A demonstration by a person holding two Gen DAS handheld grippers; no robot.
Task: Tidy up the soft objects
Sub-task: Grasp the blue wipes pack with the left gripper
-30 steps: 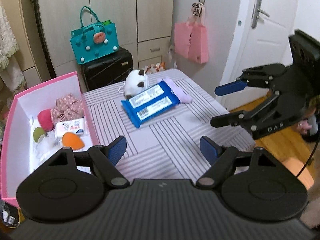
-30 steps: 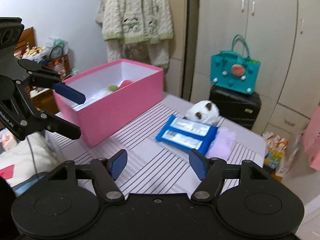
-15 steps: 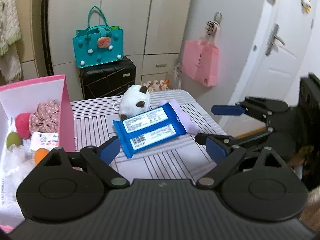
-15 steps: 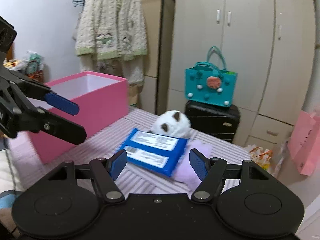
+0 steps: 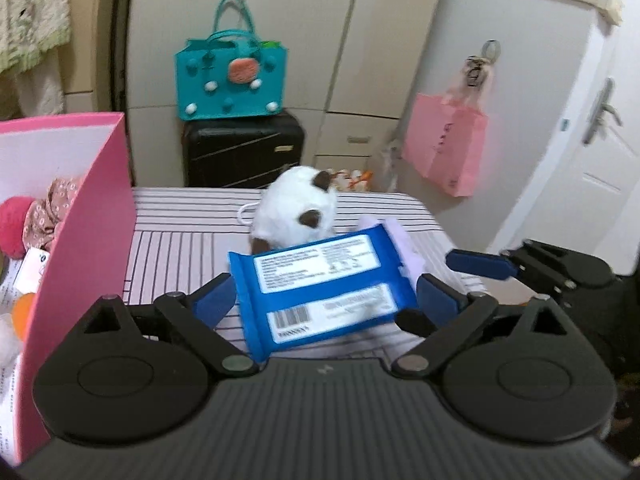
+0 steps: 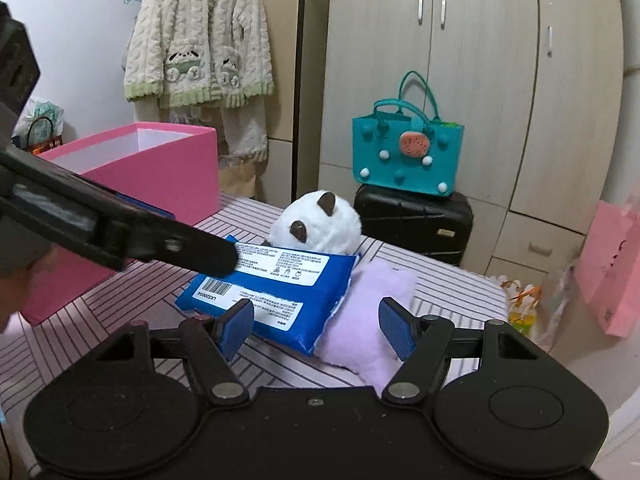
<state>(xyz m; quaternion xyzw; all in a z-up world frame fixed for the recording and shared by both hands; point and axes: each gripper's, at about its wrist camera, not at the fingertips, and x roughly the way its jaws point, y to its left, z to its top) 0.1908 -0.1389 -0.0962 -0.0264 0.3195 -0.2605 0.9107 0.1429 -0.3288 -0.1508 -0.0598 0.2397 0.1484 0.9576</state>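
1. Left wrist view: the left gripper [image 5: 324, 300] stands spread wide, its jaws having just been opening, and the flat blue plastic pack with white printed labels [image 5: 320, 292] lies between its blue pads [image 5: 212, 303], which do not yet press on it.
2. In the right wrist view the right gripper [image 6: 316, 322] is also open, about half spread. Its left pad is over the near corner of the blue pack [image 6: 276, 296], its right pad beside the pale lilac plush cushion [image 6: 372, 320]; neither pad presses on anything.
3. The pack rests partly on the lilac cushion and against the white round plush toy with brown ears [image 5: 298, 212], all on the striped tabletop [image 5: 176, 248].
4. The open pink cardboard box [image 5: 88, 216] stands to the left of the pack and already holds a pink ball [image 5: 12, 224], a flowered cloth [image 5: 48, 208] and other small things.
5. The step in hand looks like taking the pack. To do it well, the left gripper should settle lower, so the pads meet the pack's short edges squarely, then close gently, since the soft wrapper will buckle.
6. The right gripper could steady the cushion, so it does not drag along.
7. The lift should clear the box's near wall before release.
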